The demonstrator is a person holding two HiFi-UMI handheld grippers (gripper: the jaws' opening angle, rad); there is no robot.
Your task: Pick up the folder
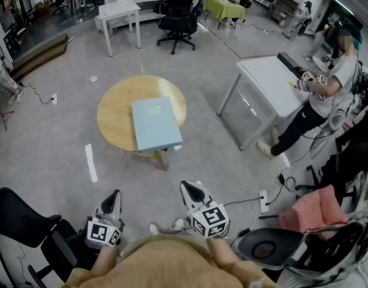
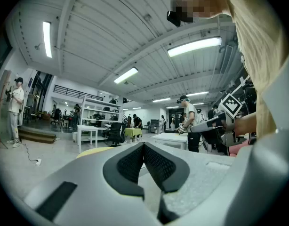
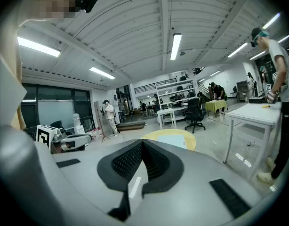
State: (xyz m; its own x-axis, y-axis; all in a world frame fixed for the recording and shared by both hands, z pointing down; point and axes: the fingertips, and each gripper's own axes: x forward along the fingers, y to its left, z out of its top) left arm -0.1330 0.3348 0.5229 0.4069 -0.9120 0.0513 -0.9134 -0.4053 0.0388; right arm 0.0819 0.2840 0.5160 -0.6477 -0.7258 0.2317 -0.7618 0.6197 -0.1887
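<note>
Left gripper (image 1: 115,194) and right gripper (image 1: 187,186) hover low, jaws clenched empty, presumably because the folder (image 1: 156,125) lies well ahead on the bench (image 1: 114,116).

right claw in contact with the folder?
Apart. Head view: the right claw, shut and empty, is close to the person's body, with bare floor between it and the folder lying on the round table.

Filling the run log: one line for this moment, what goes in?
folder: flat on round table | left gripper: shut, empty | right gripper: shut, empty
</note>
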